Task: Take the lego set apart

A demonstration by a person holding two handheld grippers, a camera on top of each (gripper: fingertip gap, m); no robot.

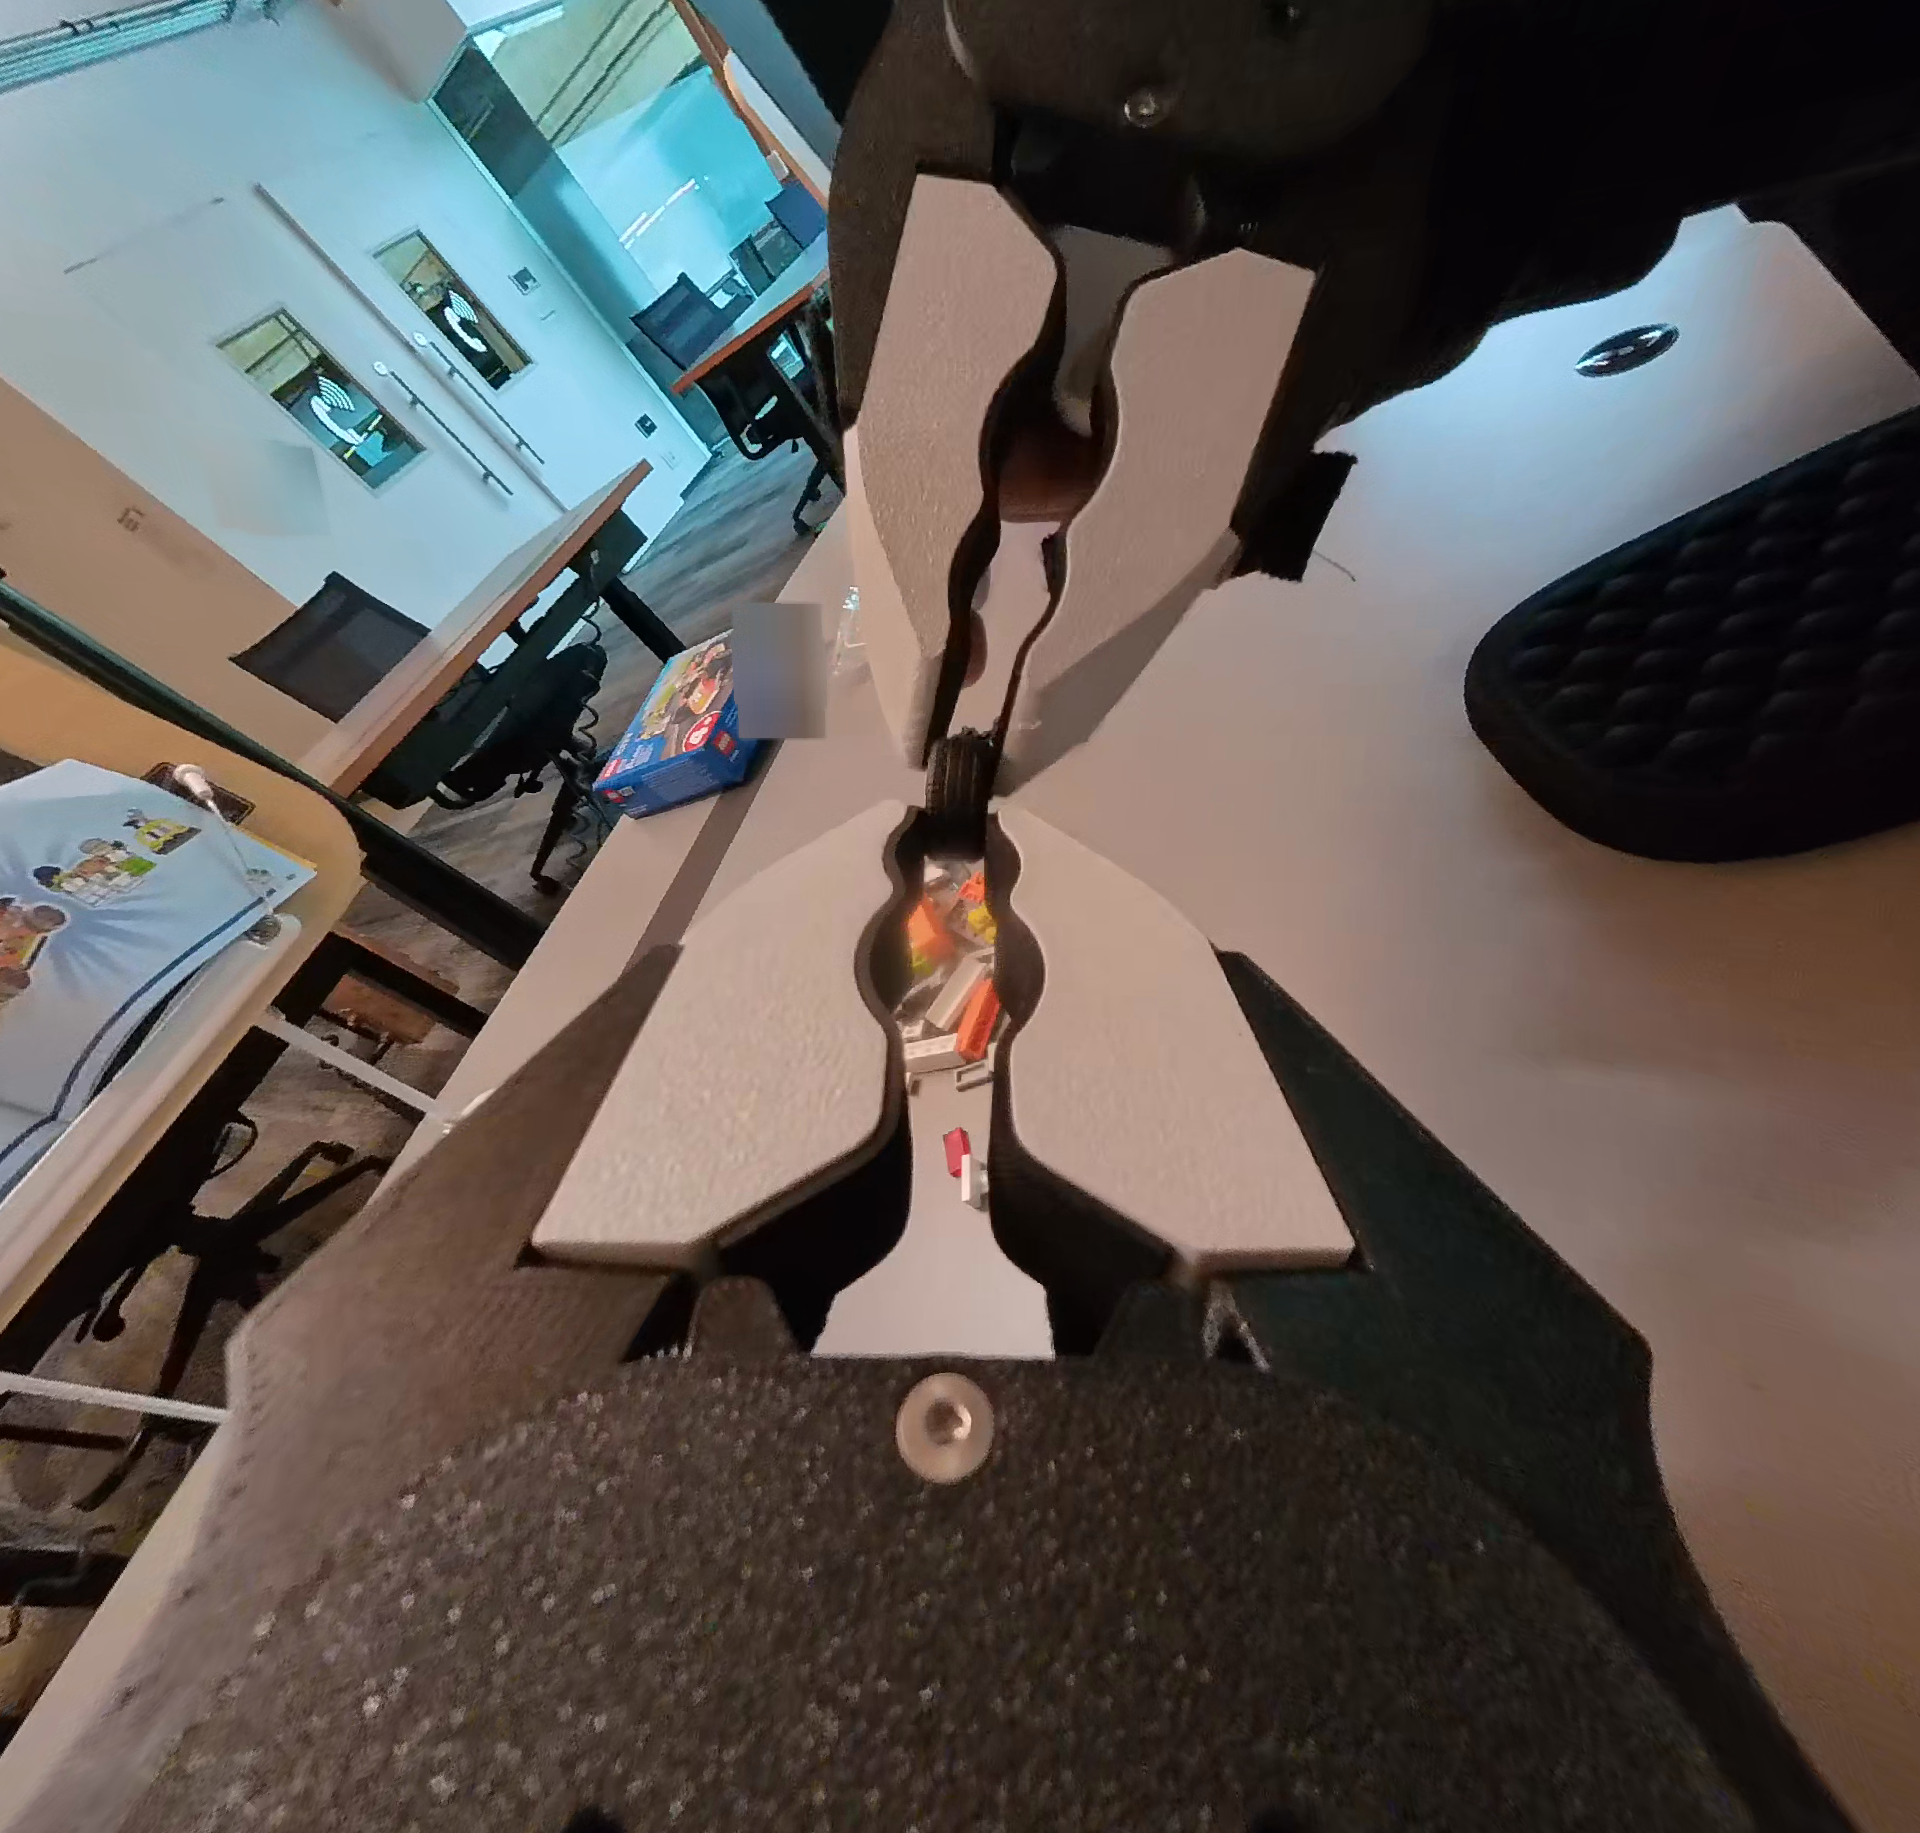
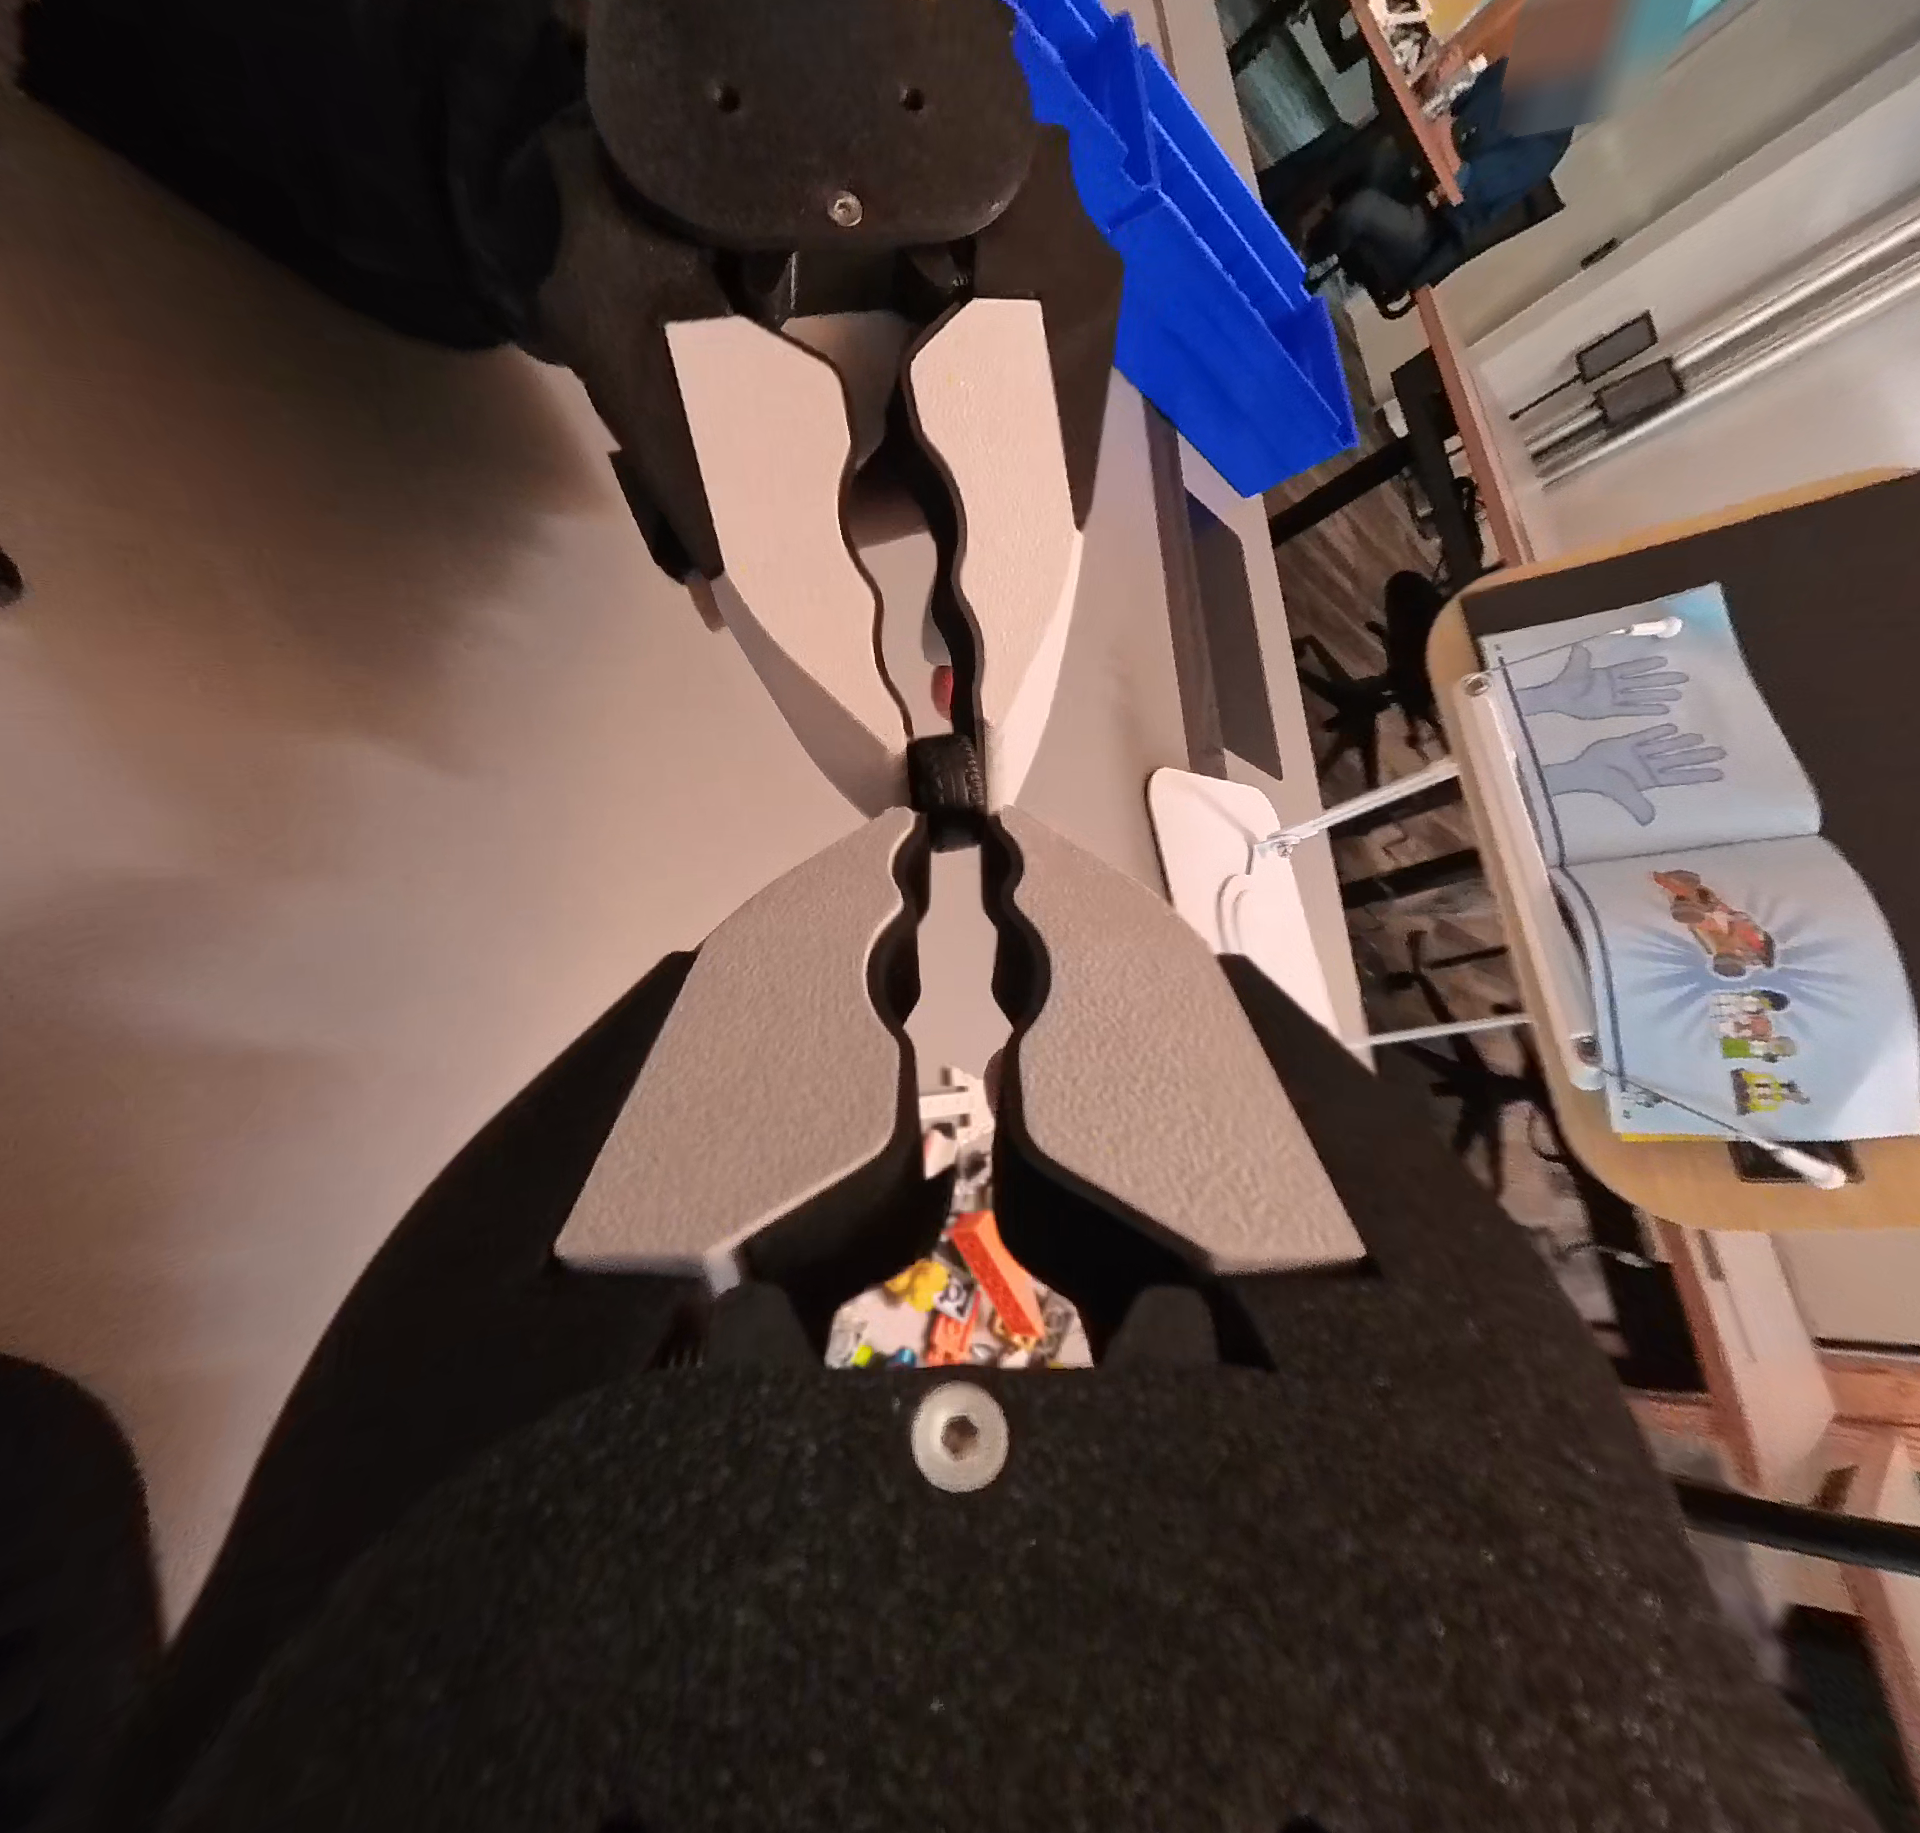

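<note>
A small black lego wheel piece [image 1: 961, 781] is held in the air between the two grippers, which meet tip to tip. My left gripper [image 1: 951, 833] is shut on its near end. My right gripper [image 1: 966, 739] comes in from above in the left wrist view and is shut on its far end. In the right wrist view the wheel piece [image 2: 945, 775] sits between my right gripper [image 2: 951, 838] and the left gripper [image 2: 943, 729]. A pile of loose lego pieces [image 1: 951, 962] lies on the table below; it also shows in the right wrist view [image 2: 966, 1295].
The white table [image 1: 1455, 1004] carries a black dimpled pad [image 1: 1714, 640] and a blue lego box [image 1: 675, 734]. A small red piece [image 1: 958, 1155] lies apart from the pile. Blue bins [image 2: 1174, 225] stand at the table's edge. An open instruction booklet [image 2: 1683, 869] rests on a stand beside it. The grippers are tip to tip, or close to it.
</note>
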